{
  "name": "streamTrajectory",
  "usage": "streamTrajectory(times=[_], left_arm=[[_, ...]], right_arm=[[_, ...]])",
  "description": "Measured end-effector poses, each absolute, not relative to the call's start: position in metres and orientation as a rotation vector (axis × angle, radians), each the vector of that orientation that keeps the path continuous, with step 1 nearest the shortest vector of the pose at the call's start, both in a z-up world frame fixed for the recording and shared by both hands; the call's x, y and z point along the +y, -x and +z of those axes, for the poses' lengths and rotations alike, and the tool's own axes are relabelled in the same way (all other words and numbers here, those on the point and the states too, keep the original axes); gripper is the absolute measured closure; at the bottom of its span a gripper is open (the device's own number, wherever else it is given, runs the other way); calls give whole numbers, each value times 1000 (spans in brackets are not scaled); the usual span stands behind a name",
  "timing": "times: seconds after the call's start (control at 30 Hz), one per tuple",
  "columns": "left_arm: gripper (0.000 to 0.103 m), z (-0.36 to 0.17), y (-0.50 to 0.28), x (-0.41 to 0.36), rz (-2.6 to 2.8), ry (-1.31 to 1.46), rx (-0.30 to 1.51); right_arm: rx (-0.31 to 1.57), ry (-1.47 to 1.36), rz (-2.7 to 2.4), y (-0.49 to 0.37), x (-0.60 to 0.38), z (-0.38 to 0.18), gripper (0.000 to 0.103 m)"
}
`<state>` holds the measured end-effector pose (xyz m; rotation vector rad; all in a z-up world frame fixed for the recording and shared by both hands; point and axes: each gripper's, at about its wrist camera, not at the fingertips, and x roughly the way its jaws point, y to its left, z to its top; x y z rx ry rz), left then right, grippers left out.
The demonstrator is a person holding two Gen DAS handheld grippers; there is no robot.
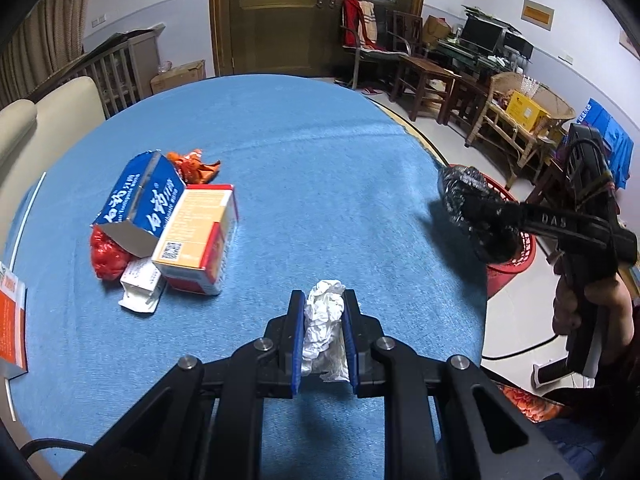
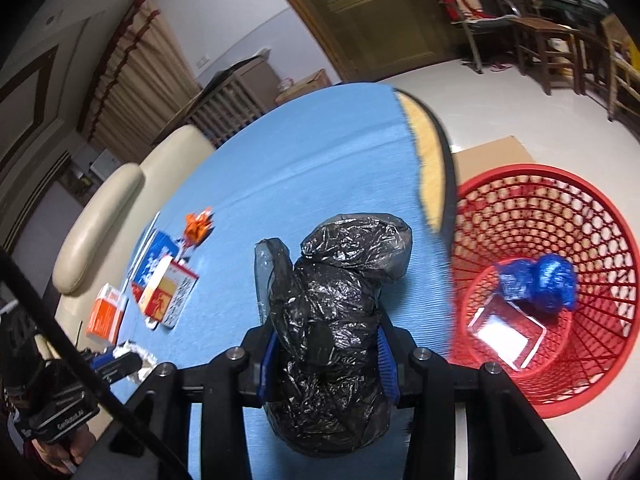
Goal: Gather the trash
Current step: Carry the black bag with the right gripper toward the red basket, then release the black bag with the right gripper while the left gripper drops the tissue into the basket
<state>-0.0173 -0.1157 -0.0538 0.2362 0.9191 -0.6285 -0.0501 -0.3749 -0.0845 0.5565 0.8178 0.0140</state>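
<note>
Two claws clenched on trash, left claw (image 1: 323,334) gripping crumpled white paper (image 1: 323,322) above the blue desk (image 1: 300,184), right claw (image 2: 326,354) gripping black plastic bag (image 2: 332,320), red basket (image 2: 600,360) beside desk

Blue tablecloth (image 1: 280,152); wooden door (image 1: 280,20); wooden chairs (image 1: 424,76); beige sofa (image 1: 36,128).

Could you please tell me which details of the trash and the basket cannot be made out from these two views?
- Contents of the black plastic bag: opaque; right wrist view.
- Red crumpled item in the left wrist view: mostly hidden under the blue carton.
- Orange box: cut off by the left edge.
- Red basket in the left wrist view: largely blocked by the right gripper.
</note>
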Motion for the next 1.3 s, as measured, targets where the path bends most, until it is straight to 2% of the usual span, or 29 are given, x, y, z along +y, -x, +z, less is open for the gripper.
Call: streamTrajectory(times=[0.47,1.3], left_arm=[[84,-61,27,-121,-650,-239,942],[84,-59,24,-129,-655,-258,956]], right_arm=[[748,-608,-136,70,-431,-73,58],[745,-633,-150,73,-439,-75,58]])
